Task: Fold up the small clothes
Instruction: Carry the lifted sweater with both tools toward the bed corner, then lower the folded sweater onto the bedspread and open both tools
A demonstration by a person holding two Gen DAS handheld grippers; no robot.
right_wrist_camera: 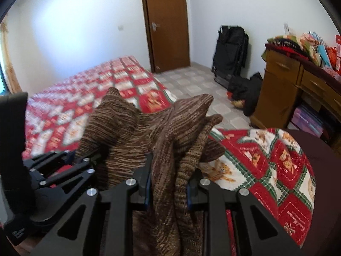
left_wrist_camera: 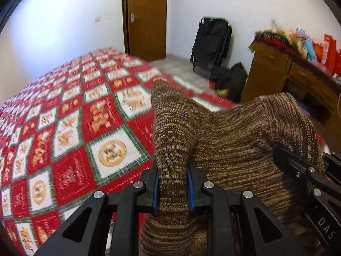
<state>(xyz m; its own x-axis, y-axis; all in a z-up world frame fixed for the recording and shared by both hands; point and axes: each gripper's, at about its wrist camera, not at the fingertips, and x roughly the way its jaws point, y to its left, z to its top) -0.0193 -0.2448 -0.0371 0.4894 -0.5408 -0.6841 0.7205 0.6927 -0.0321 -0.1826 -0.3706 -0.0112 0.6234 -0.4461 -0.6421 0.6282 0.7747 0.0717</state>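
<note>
A brown striped knit garment [left_wrist_camera: 234, 140] hangs between my two grippers above the bed. My left gripper [left_wrist_camera: 173, 188] is shut on a bunched fold of it, the knit pinched between the blue pads. In the right wrist view the same knit garment [right_wrist_camera: 132, 132] drapes forward, and my right gripper [right_wrist_camera: 169, 189] is shut on another gathered part of it. The right gripper [left_wrist_camera: 307, 170] shows at the right edge of the left wrist view; the left gripper [right_wrist_camera: 61, 166] shows at the left of the right wrist view. The cloth's lower part is hidden under the grippers.
The bed carries a red, white and green patchwork quilt [left_wrist_camera: 70, 132]. Beyond it are a brown door [left_wrist_camera: 147, 19], black bags [left_wrist_camera: 213, 42] on the tiled floor, and a wooden dresser [right_wrist_camera: 283, 93] piled with colourful items at the right.
</note>
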